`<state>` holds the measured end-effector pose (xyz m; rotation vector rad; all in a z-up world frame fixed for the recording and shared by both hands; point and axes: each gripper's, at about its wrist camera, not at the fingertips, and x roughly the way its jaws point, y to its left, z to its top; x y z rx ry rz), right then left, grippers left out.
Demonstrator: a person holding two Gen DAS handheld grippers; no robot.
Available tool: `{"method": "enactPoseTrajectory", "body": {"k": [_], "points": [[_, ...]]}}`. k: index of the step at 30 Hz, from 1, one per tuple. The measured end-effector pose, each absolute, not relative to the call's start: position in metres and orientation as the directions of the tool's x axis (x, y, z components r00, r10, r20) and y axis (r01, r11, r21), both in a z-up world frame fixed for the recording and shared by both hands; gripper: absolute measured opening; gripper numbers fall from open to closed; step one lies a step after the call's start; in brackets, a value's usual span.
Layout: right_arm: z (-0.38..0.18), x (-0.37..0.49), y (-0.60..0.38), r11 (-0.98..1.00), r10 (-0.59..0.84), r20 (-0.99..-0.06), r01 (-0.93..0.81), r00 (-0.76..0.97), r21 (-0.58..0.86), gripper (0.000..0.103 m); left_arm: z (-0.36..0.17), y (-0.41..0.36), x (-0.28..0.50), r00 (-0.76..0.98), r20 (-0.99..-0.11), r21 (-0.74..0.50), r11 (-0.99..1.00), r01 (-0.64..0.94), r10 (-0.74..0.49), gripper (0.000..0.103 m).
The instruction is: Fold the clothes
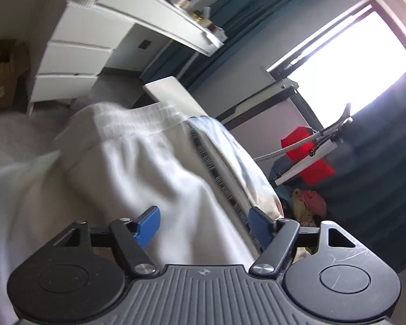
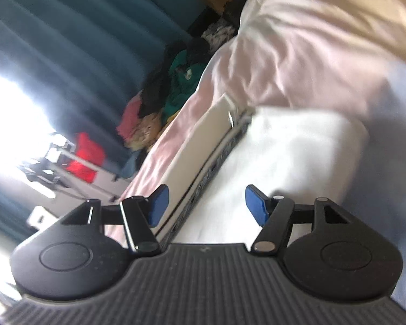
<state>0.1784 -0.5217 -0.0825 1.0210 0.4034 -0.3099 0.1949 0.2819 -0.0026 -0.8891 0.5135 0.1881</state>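
A white garment [image 1: 149,168] with an elastic waistband and a dark patterned side stripe [image 1: 211,162] lies bunched on the bed. My left gripper [image 1: 204,226] is open just above it, and its blue pads [image 1: 147,226] stand wide apart with only cloth seen beyond them. In the right wrist view the same white garment [image 2: 284,157] lies folded on the pink sheet [image 2: 297,54], its stripe [image 2: 216,162] running along the left edge. My right gripper [image 2: 207,205] is open over that edge, with nothing pinched between its blue pads [image 2: 255,205].
A white chest of drawers [image 1: 67,62] and a cluttered white desk [image 1: 159,13] stand beyond the bed. Teal curtains [image 2: 54,40] flank a bright window [image 1: 352,62]. A pile of coloured clothes [image 2: 159,103] and a red item [image 2: 86,157] sit past the bed's edge.
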Motion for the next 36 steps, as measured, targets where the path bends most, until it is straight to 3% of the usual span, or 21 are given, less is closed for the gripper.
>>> {"method": "enactPoseTrajectory", "body": {"k": [4,10,14,17,19,21,22,24,36], "points": [[-0.093,0.143,-0.514,0.448,0.002,-0.454,0.405,0.891,0.797,0.066,-0.018,0.289,0.171,0.844,-0.530,-0.726,0.557,-0.403,-0.079,0.076],[-0.127,0.132,-0.513,0.400,0.063,-0.553,0.487,0.831,0.776,0.066,-0.058,0.297,0.179,0.834,-0.539,-0.777,0.450,-0.440,-0.117,0.076],[-0.143,0.151,-0.520,0.390,0.053,-0.516,0.458,0.855,0.799,0.065,-0.065,0.301,0.199,0.857,-0.512,-0.779,0.454,-0.433,-0.061,0.076],[-0.148,0.169,-0.527,0.406,-0.009,-0.493,0.454,0.870,0.794,0.059,-0.058,0.302,0.223,0.870,-0.493,-0.745,0.508,-0.432,0.017,0.068],[-0.152,0.181,-0.536,0.396,-0.048,-0.489,0.466,0.871,0.791,0.051,-0.059,0.308,0.229,0.877,-0.479,-0.759,0.487,-0.432,0.031,0.054],[-0.153,0.190,-0.546,0.403,-0.076,-0.490,0.476,0.869,0.782,0.035,-0.061,0.315,0.231,0.883,-0.468,-0.778,0.456,-0.432,0.036,0.028],[-0.154,0.193,-0.548,0.415,-0.088,-0.491,0.480,0.866,0.773,0.027,-0.062,0.318,0.232,0.885,-0.463,-0.787,0.440,-0.431,0.039,0.024],[-0.156,0.196,-0.551,0.412,-0.106,-0.489,0.486,0.866,0.771,0.021,-0.062,0.324,0.233,0.891,-0.452,-0.806,0.409,-0.429,0.043,0.014],[-0.111,0.136,-0.548,0.368,-0.146,-0.405,0.430,0.902,0.825,0.014,-0.017,0.348,0.146,0.932,-0.362,-0.871,0.364,-0.331,-0.016,0.009]]}}
